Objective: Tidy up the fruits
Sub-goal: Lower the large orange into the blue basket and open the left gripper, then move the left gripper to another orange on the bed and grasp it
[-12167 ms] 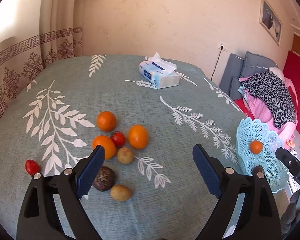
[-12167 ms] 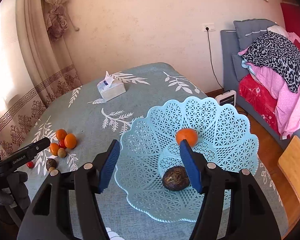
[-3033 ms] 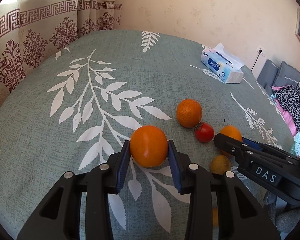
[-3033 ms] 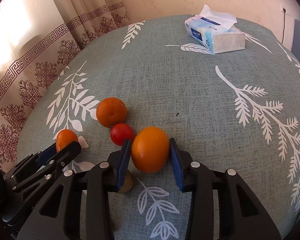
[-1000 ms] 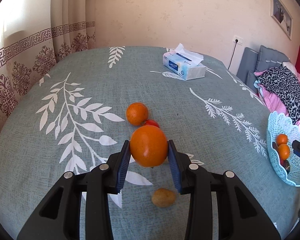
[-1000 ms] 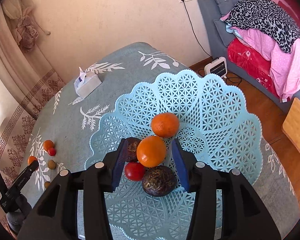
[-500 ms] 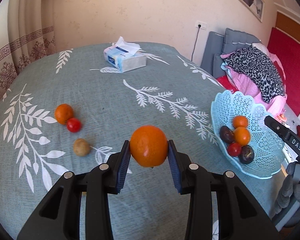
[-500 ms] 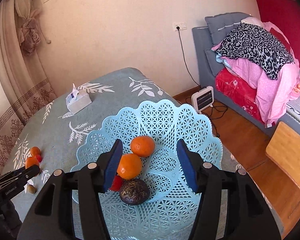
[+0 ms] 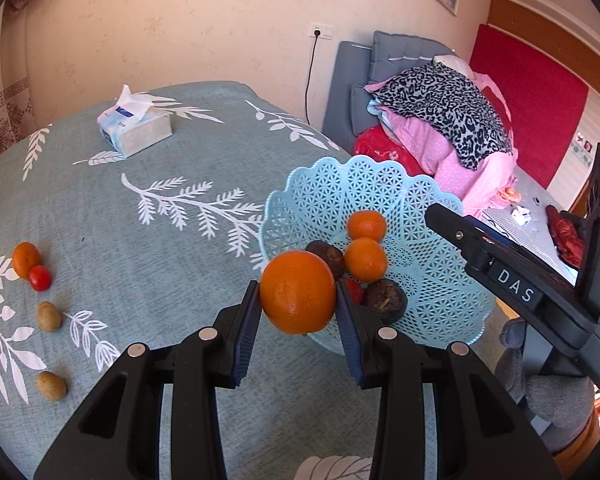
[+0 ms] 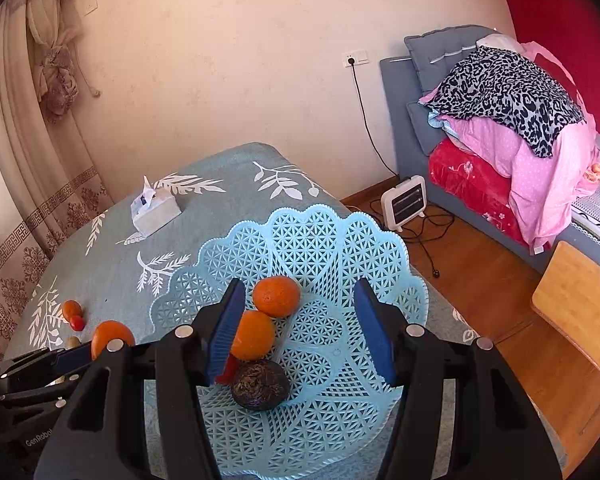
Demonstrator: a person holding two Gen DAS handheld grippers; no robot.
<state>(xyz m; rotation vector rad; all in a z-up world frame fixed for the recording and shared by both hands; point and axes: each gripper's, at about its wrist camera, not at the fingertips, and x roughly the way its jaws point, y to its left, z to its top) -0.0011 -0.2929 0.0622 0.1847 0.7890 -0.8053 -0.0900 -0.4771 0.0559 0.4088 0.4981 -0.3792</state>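
A pale blue plastic lattice basket [image 9: 440, 280] sits on a grey-green tablecloth printed with white leaf sprays [image 9: 160, 208]. The round orange citrus fruit [image 9: 297, 292] is bright orange between dark blue gripper pads [image 9: 247, 334]. A small red tomato [image 9: 40, 278] and two tan oval fruits [image 9: 49, 316] lie on the cloth.

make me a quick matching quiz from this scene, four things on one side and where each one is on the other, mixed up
Things:
1. large orange
2. tissue box
3. dark wrinkled fruit
4. cherry tomato

Places:
A. on the tablecloth, touching a small orange
B. inside the blue basket
C. between the left gripper fingers
D. far side of the table, near the wall

Pairs: 1-C, 2-D, 3-B, 4-A
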